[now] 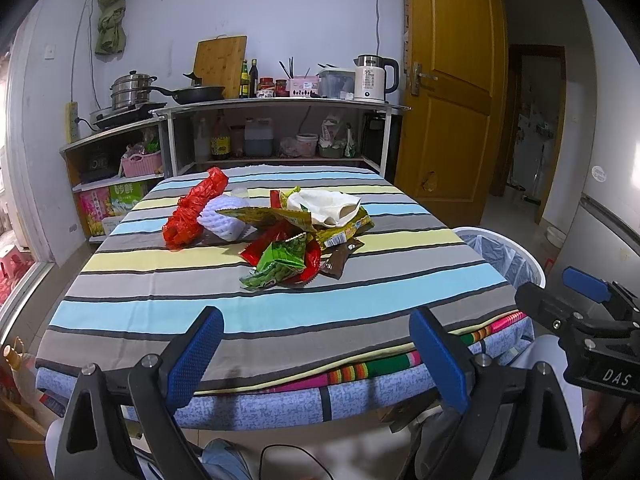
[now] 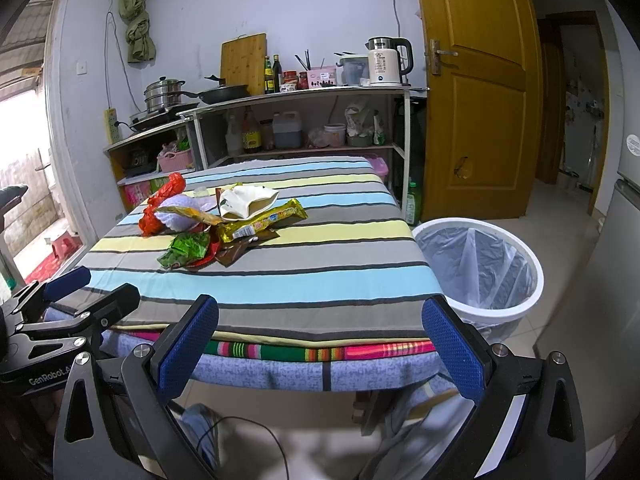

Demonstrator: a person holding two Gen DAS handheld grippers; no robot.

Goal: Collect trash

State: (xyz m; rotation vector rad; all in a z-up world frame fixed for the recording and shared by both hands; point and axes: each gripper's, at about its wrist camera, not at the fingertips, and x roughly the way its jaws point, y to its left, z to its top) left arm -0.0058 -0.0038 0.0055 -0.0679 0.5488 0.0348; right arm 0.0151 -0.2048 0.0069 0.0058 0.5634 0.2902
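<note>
A heap of trash lies in the middle of the striped table (image 1: 280, 312): a red plastic bag (image 1: 194, 210), a white foam fruit net (image 1: 226, 218), a green snack wrapper (image 1: 280, 266), yellow wrappers (image 1: 340, 230), a brown wrapper (image 1: 340, 258) and a crumpled white paper (image 1: 324, 206). The heap also shows in the right wrist view (image 2: 216, 224). My left gripper (image 1: 316, 344) is open and empty at the table's near edge. My right gripper (image 2: 320, 340) is open and empty, also at the near edge. A white bin with a clear liner (image 2: 480, 264) stands on the floor right of the table.
Shelving with pots, a pan, bottles and a kettle (image 1: 374, 78) runs along the back wall. A wooden door (image 1: 448, 92) stands open at the right. A fridge (image 2: 628, 240) is at the far right. My right gripper shows in the left wrist view (image 1: 580, 304).
</note>
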